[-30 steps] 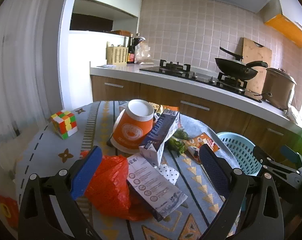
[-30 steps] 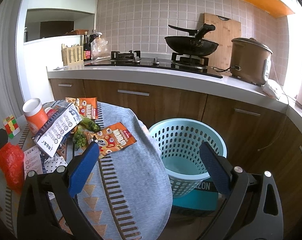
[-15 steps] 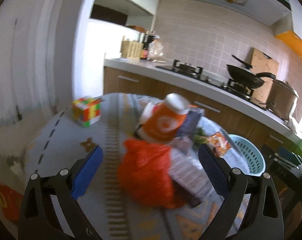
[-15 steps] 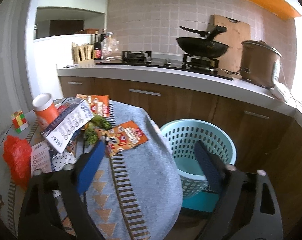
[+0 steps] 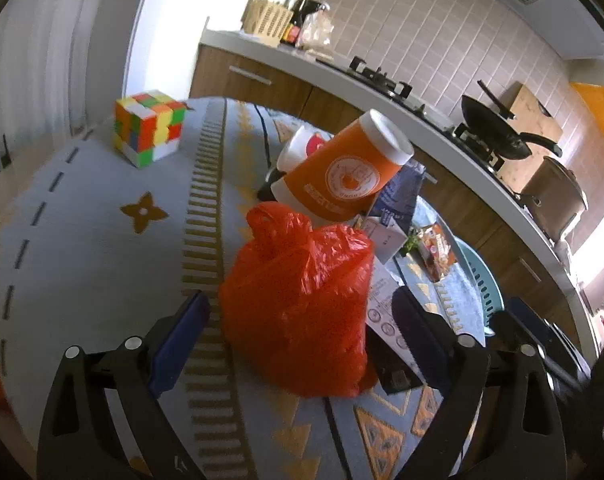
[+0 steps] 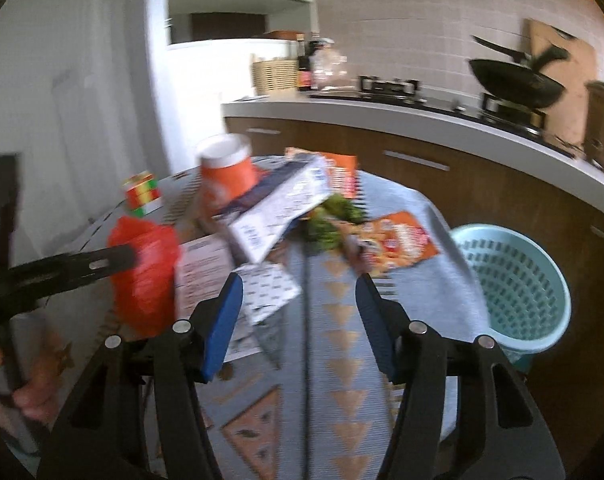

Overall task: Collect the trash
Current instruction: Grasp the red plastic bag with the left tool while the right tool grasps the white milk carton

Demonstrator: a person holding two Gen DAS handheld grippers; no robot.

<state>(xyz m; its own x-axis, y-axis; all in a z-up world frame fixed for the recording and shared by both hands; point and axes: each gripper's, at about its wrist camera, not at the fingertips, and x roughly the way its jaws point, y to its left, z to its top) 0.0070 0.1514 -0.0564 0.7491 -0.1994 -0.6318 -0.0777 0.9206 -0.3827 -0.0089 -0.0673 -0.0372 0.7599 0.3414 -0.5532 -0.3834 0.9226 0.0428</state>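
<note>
The table (image 5: 82, 216) wears a patterned grey cloth, and a pale blue basket (image 6: 514, 280) stands on the floor beside it. On the table, the red plastic bag (image 5: 302, 300) sits just in front of an orange cup (image 5: 342, 176) and torn cartons. The left gripper (image 5: 298, 320) straddles the bag, jaws closing, not yet pressing. The right gripper (image 6: 298, 320), beside the bag, closes on nothing.

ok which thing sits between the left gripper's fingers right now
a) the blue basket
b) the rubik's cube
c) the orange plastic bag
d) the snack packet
c: in the left wrist view the orange plastic bag lies between the closing jaws of the left gripper, pads not yet touching it.
</note>
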